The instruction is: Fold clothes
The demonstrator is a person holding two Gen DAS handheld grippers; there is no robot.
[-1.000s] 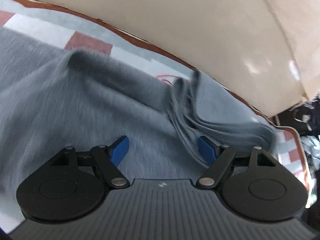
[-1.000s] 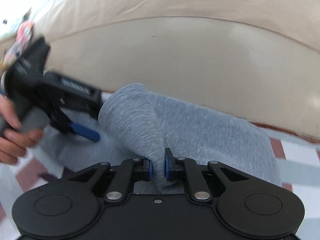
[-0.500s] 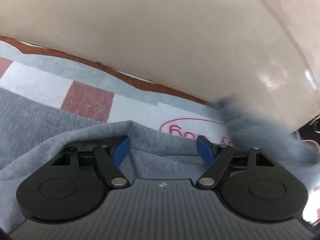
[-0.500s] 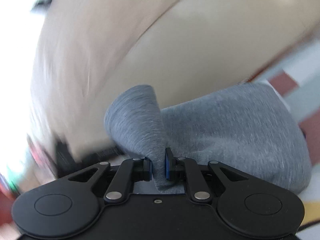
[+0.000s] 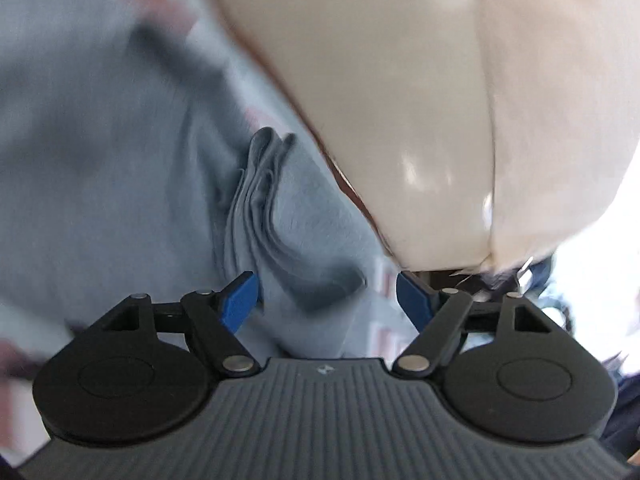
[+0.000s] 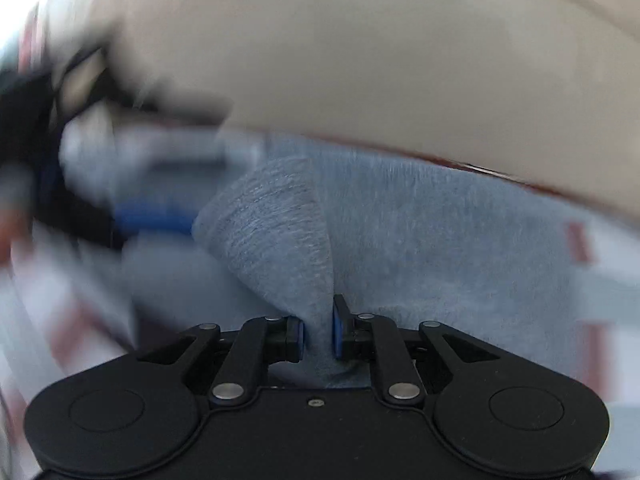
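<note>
The grey garment (image 5: 100, 184) lies on a checked red-and-white cloth (image 6: 608, 248) right against the foot of a cream sofa (image 5: 400, 100), and judging by its bunched look the fold is only partly made. The right gripper (image 6: 318, 334) pinches a raised flap of the grey garment between its blue pads; its jaws have just been opening a little, yet the fabric sits between them and the pads appear to press on it. That flap stands up in a loose cone just short of the sofa's base, so it is not yet laid flat. The left gripper (image 5: 326, 300) has its jaws spread wide with a stack of folded edges (image 5: 264, 184) running between them, the pads not squeezing. What seems left: laying the lifted flap down, smoothing, and squaring the bundle. Both views are blurred, so finer detail of the layers cannot be told.
</note>
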